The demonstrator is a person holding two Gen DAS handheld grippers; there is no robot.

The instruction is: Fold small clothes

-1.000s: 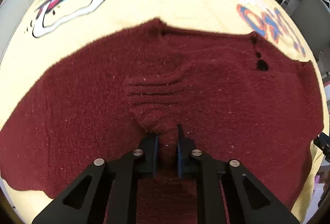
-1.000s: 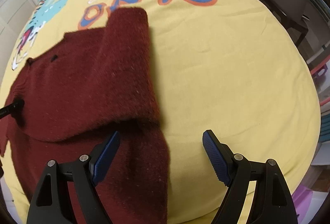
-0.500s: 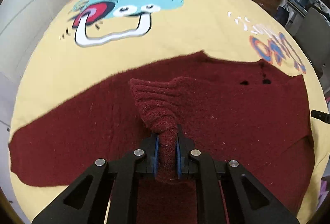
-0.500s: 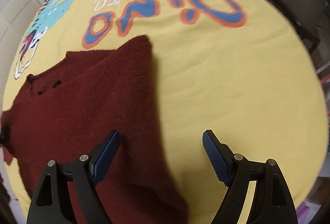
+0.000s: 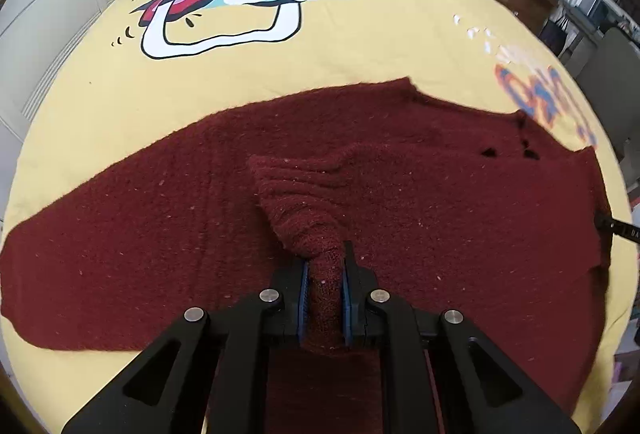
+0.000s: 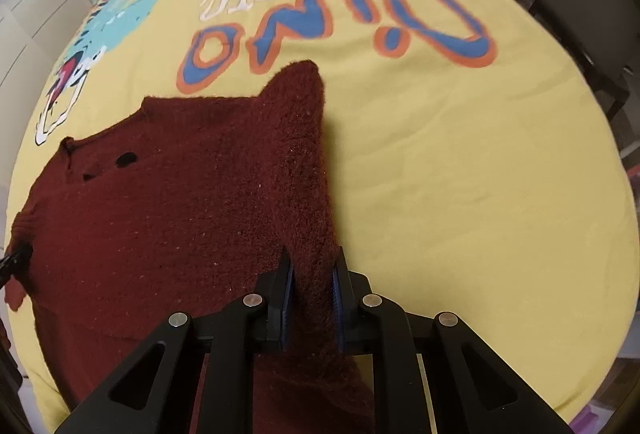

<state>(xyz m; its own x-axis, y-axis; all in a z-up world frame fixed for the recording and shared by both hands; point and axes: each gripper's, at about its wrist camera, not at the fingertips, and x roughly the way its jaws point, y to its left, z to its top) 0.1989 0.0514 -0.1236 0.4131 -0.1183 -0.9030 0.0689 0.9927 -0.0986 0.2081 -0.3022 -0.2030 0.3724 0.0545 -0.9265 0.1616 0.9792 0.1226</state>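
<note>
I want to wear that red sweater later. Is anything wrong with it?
Yes. The dark red sweater has small holes near its top edge, also seen from the right wrist. They look like damage.

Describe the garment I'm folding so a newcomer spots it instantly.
Start from the yellow bedspread with the dinosaur print. Across its near half lies the dark red knitted sweater, the only clothing there, fuzzy, with small dark holes near its neckline.
</note>
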